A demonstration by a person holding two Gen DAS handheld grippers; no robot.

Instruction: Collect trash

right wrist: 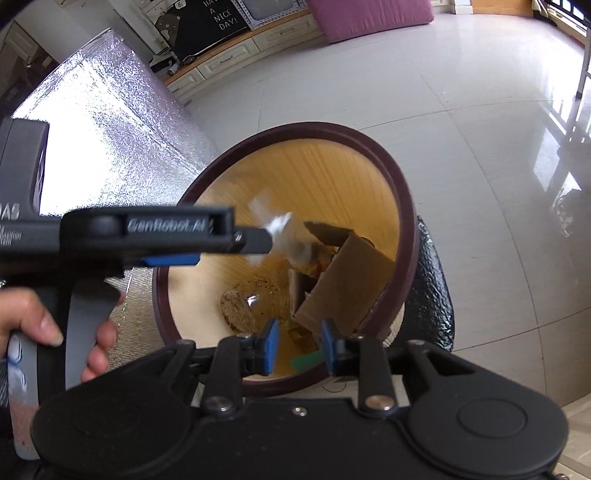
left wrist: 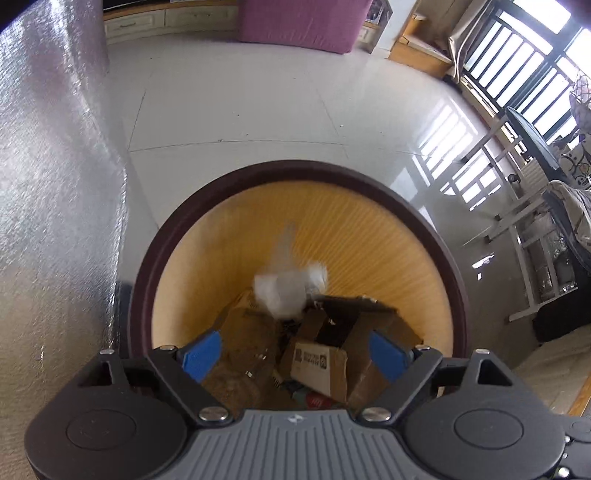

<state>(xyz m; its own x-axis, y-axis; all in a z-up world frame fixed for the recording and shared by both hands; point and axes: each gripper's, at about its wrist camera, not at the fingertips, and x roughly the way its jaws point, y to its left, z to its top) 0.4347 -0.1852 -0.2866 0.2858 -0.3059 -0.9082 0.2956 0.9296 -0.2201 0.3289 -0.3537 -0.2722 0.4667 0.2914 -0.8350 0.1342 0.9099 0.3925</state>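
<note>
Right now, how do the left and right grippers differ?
The left gripper is wide open over the bin, with blurred white plastic beyond its fingers, not held. The right gripper stands narrower, still open, and empty. In the right view the left reaches farther over the bin; the right sits at the near rim. Both have blue pads.

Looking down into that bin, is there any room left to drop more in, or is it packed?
Inside the bin it is crowded on the right, where cardboard boxes lean on the wall with a blurred white plastic piece above them. The left side shows bare yellow wall beyond a brown crumpled lump. Outside, the tiled floor between the bin and the purple cushion lies bare.
</note>
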